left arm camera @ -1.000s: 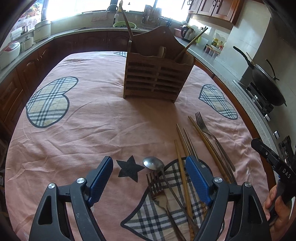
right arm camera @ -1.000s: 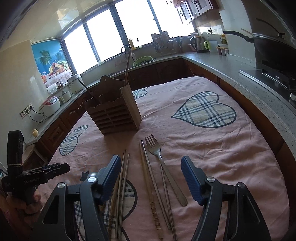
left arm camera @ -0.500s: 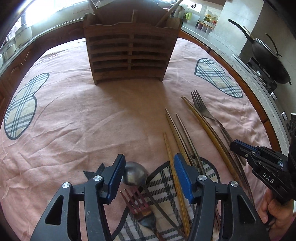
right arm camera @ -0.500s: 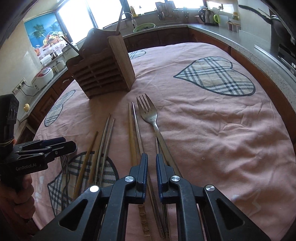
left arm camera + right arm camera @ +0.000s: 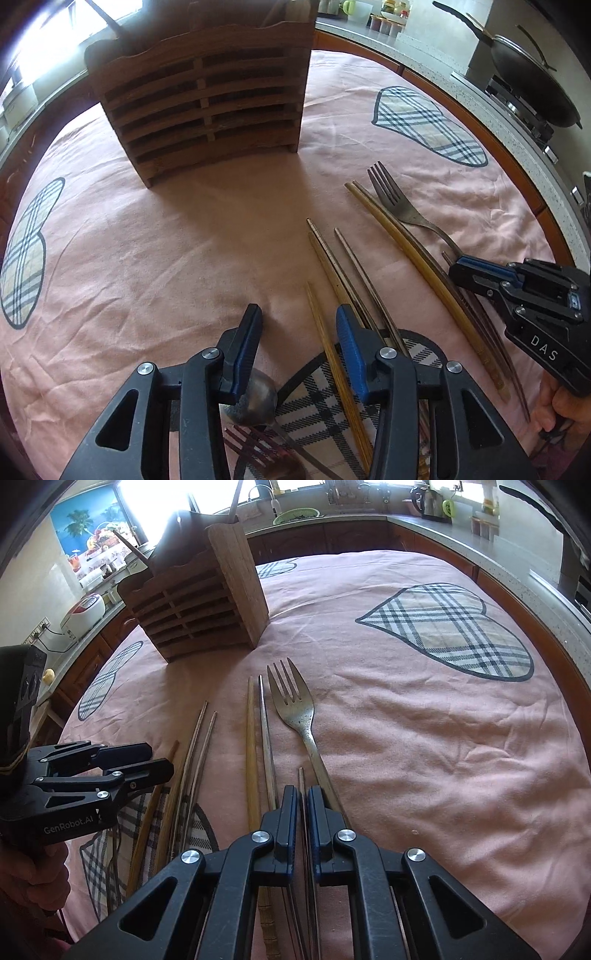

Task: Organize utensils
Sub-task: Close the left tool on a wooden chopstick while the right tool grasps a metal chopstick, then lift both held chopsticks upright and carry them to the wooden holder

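Note:
A slatted wooden utensil holder (image 5: 207, 99) stands on the pink tablecloth; it also shows in the right wrist view (image 5: 199, 609). Several chopsticks (image 5: 332, 266) and a metal fork (image 5: 295, 716) lie in front of it. My left gripper (image 5: 299, 317) is partly open, low over the cloth, with a spoon (image 5: 255, 398) and a second fork (image 5: 255, 446) under it and a wooden chopstick (image 5: 325, 347) between its fingers. My right gripper (image 5: 303, 794) is shut on a thin dark chopstick (image 5: 302, 779), beside the fork's handle.
A wok (image 5: 532, 74) sits on the stove at the right past the table's edge (image 5: 517, 162). Counters with a rice cooker (image 5: 83, 613) and a kettle (image 5: 430, 502) ring the table. Plaid heart patches (image 5: 450, 627) mark the cloth.
My right gripper closed from wide open onto the thin chopstick. My left gripper narrowed and moved forward toward the holder, past the spoon and fork.

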Tool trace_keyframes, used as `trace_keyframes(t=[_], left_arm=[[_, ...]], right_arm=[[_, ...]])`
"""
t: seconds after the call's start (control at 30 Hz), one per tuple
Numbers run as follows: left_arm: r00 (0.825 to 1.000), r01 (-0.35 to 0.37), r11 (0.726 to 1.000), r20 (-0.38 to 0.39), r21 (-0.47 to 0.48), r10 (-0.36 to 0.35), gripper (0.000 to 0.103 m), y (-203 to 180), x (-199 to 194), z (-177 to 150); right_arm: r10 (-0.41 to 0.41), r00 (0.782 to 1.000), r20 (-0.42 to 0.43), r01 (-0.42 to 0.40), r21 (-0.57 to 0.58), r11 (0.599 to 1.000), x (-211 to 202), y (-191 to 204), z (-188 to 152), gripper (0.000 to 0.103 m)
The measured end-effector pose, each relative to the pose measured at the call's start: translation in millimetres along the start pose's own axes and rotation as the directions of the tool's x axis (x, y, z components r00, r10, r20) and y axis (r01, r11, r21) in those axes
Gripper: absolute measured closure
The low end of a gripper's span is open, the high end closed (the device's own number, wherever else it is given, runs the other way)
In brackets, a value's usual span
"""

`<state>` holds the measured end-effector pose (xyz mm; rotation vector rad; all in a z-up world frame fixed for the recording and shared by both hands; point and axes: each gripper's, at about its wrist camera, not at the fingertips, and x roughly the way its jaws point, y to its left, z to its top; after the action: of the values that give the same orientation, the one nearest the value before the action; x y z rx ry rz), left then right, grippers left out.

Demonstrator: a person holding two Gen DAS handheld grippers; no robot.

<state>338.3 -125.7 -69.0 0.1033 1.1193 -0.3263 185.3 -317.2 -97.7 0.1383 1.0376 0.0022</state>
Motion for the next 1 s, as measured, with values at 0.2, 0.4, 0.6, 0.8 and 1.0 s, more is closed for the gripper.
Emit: trace_keyframes(t=[0.2, 0.4, 0.6, 0.8, 1.0], left_arm=[[0.999, -0.039, 0.995, 0.023, 0.09, 0.038, 0.079, -16.7, 3.4, -2.4], [1.0, -0.004, 0.997, 0.027, 0.071, 0.002, 0.096, -13.6, 4.7, -1.1], [0.988, 0.139, 0.989, 0.069, -0.042, -0.136, 0.097, 12.4, -23.2, 1.1], [0.962, 0.225, 0.973, 0.169, -0.05, -0.214, 0.098, 21.8, -72.6, -5.7], [0.938, 0.259, 0.965, 0.25, -0.048, -0.24, 0.1, 36.9, -118.8, -26.6]], right_arm=[[-0.028, 1.0, 0.002, 0.028, -0.052, 0.998, 5.1, 5.7, 3.9, 0.096], [-0.016, 1.0, 0.02, 0.017, -0.039, 0.999, 4.0, 4.9, 4.0, 0.099], [0.047, 0.996, 0.07, -0.048, 0.013, 0.999, -18.3, 2.0, 4.4, 0.099], [0.07, 0.988, 0.141, -0.073, 0.017, 0.997, -48.4, 7.0, 9.3, 0.099], [0.06, 0.973, 0.225, -0.063, 0.004, 0.998, -81.9, 13.2, 15.3, 0.099]])
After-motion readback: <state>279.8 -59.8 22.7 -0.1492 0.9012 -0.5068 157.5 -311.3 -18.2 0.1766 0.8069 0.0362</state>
